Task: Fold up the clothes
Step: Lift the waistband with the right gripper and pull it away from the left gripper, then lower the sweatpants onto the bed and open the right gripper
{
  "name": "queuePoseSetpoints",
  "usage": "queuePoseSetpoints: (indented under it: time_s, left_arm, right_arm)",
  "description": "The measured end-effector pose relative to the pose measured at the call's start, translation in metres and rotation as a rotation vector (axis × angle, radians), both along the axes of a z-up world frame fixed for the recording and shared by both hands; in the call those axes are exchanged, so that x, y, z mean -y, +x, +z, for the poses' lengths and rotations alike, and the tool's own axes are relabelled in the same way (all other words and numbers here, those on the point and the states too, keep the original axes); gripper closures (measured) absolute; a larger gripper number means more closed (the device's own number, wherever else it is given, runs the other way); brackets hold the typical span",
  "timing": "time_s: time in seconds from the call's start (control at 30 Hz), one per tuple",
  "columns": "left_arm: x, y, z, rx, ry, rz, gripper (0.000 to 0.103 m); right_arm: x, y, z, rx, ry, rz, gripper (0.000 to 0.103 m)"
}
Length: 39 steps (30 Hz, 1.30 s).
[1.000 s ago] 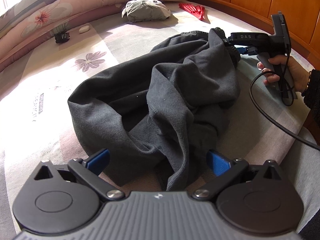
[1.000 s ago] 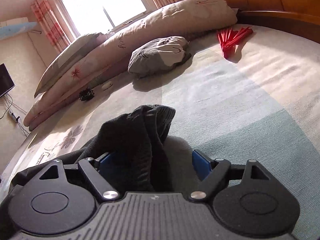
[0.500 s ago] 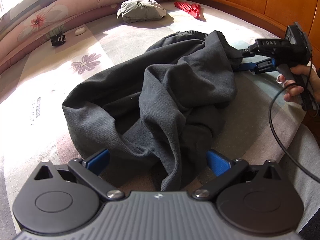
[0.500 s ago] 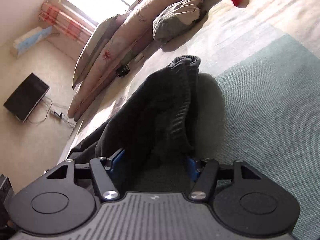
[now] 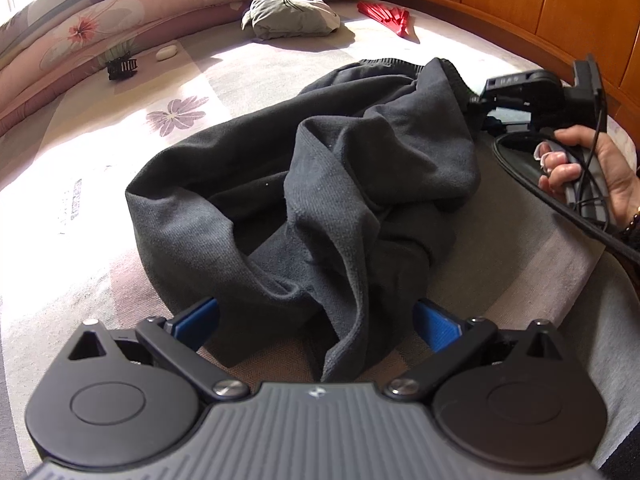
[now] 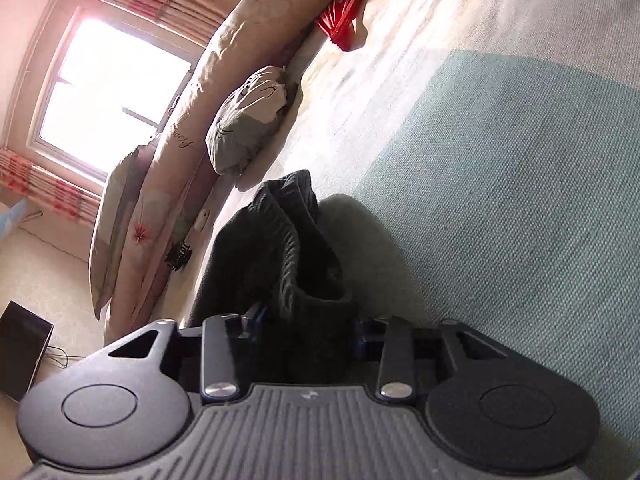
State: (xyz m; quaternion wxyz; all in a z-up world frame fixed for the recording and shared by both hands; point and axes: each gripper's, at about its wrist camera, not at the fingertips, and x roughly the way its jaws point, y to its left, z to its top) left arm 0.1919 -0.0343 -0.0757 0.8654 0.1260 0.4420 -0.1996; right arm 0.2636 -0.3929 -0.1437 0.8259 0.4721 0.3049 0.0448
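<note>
A dark grey knit garment (image 5: pixel 320 184) lies crumpled in the middle of the bed. In the left wrist view my left gripper (image 5: pixel 316 316) is open, its blue pads (image 5: pixel 196 316) standing on either side of the garment's near fold without pinching it. At the far right, a hand (image 5: pixel 580 172) holds my right gripper (image 5: pixel 478 108) against the garment's ribbed hem (image 5: pixel 448 72). In the right wrist view, the right gripper (image 6: pixel 308 324) is shut on that ribbed hem (image 6: pixel 296 240), which rises bunched between the fingers.
A grey cat-face cushion (image 5: pixel 294 14), a red folded fan (image 5: pixel 386 16), a black hair clip (image 5: pixel 122 66) and floral pillows (image 5: pixel 120 12) lie at the head of the bed. A wooden bed frame (image 5: pixel 520 8) runs along the right. A black cable (image 5: pixel 560 208) trails from the right gripper.
The right gripper has shut on the ribbed hem and rolled sideways, drawing the hem a little to the right. The left gripper stays open over the near fold.
</note>
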Motion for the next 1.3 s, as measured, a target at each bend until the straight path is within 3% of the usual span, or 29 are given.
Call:
queuePoseSetpoints:
  time_s: [0.03, 0.1, 0.23, 0.53, 0.77, 0.83, 0.93, 1.13, 1.3]
  left_arm:
    - [0.000, 0.000, 0.000, 0.001, -0.002, -0.001, 0.001]
    - [-0.001, -0.001, 0.001, 0.003, -0.005, -0.002, 0.001]
    - [-0.004, -0.002, 0.003, 0.010, -0.002, 0.005, 0.001]
    - [0.002, -0.008, 0.006, 0.021, 0.002, -0.016, 0.001]
    - [0.006, -0.013, 0.012, 0.040, -0.001, -0.026, 0.001]
    - [0.005, -0.013, 0.013, 0.044, 0.006, -0.020, 0.001]
    - [0.003, -0.015, 0.015, 0.050, 0.014, -0.013, 0.001]
    - [-0.011, -0.017, 0.025, 0.075, 0.027, 0.018, 0.001]
    - [-0.028, -0.007, 0.024, 0.066, -0.007, 0.088, 0.001]
  right_arm:
    - [0.001, 0.000, -0.005, -0.004, -0.002, -0.022, 0.096]
    - [0.006, -0.006, -0.011, 0.024, 0.036, -0.032, 0.096]
    - [0.010, -0.014, 0.004, -0.017, -0.011, -0.020, 0.093]
    - [0.045, -0.062, 0.051, -0.030, -0.236, 0.007, 0.093]
    - [0.065, -0.079, 0.060, -0.091, -0.385, 0.028, 0.093]
    - [0.068, -0.076, 0.052, -0.147, -0.361, 0.070, 0.087]
    - [0.062, -0.084, 0.056, -0.152, -0.439, 0.079, 0.072]
    - [0.045, -0.104, 0.090, -0.053, -0.518, 0.093, 0.043]
    - [-0.005, -0.103, 0.115, 0.007, -0.589, 0.267, 0.023]
